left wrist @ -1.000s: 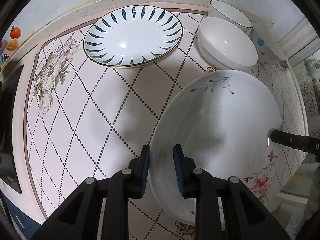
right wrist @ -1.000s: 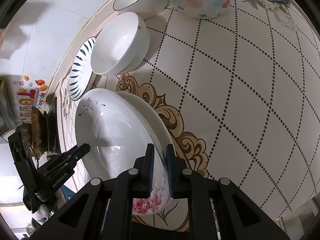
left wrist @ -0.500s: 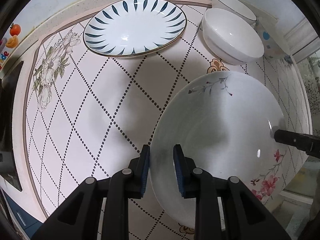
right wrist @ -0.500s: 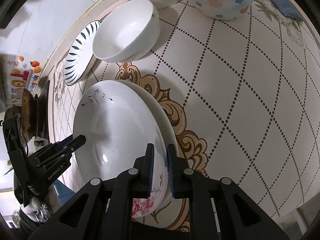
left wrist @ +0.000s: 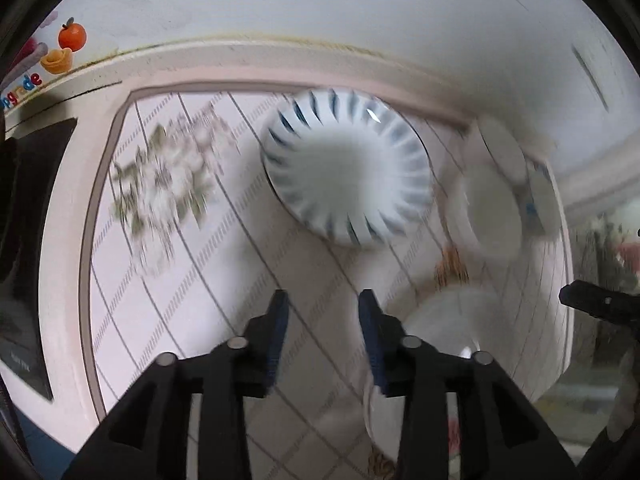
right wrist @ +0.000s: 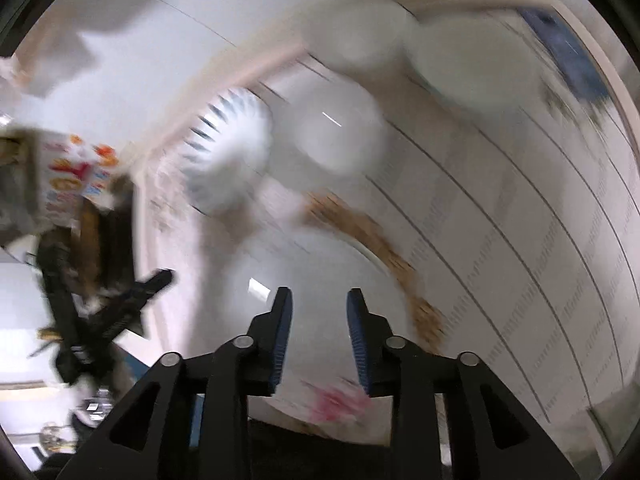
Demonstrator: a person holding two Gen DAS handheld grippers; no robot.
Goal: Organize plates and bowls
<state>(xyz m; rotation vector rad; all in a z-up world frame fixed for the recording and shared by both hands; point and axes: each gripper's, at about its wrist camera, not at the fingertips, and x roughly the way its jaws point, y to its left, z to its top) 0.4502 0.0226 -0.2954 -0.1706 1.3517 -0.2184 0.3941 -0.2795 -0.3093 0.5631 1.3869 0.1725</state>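
A: Since a second ago the floral plate has been let go: its rim is no longer pinched at either side, and it is seen lying flat on the patterned table mat. Both views are now heavily smeared.

B: How are the grippers seen?

A: The left gripper has just been opening; its blue pads are parted and only bare mat shows between them, with the floral plate off to its lower right. The right gripper has likewise just been opening; its jaws stand apart above the plate's white surface, and no contact with the pads can be made out.

B: And the other dishes?

A: The blue-striped plate is seen near the back edge of the mat, apart from the floral plate. A white bowl is placed just to its right, and further bowls behind it are too blurred to be told apart. In the right wrist view the same white bowl lies between the striped plate and a larger pale bowl.

B: Is the left gripper visible from the right wrist?

A: It is seen at the left edge, dark and blurred, clear of the floral plate.
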